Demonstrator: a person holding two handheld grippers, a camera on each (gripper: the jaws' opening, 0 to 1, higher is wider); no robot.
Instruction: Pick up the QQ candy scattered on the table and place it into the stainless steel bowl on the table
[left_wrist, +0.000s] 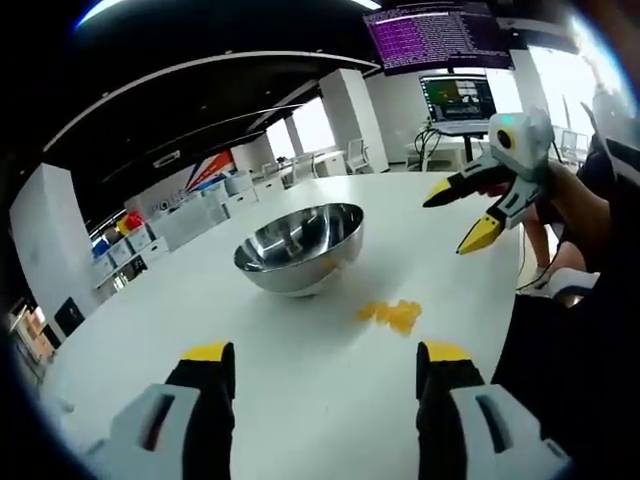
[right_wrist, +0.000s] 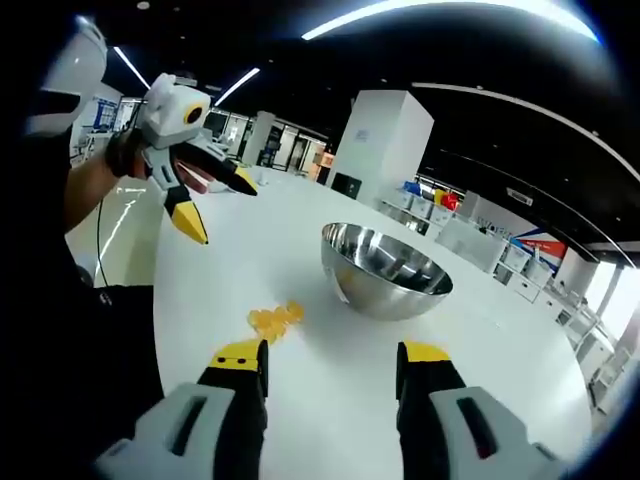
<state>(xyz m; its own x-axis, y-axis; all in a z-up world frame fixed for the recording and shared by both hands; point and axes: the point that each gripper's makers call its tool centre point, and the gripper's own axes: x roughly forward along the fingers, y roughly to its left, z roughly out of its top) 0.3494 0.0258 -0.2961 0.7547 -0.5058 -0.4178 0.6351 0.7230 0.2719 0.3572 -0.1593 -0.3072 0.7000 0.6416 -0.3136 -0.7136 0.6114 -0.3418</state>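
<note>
On a white worktop a steel bowl stands upright, with a small heap of yellow candy lying near it, apart from its side. In the left gripper view, the left claw rises from below with jaws apart and empty, short of the candy. The right claw, held in a hand, hangs above the worktop, also parted and empty. In the right gripper view, the candy lies just ahead of the right claw.
</note>
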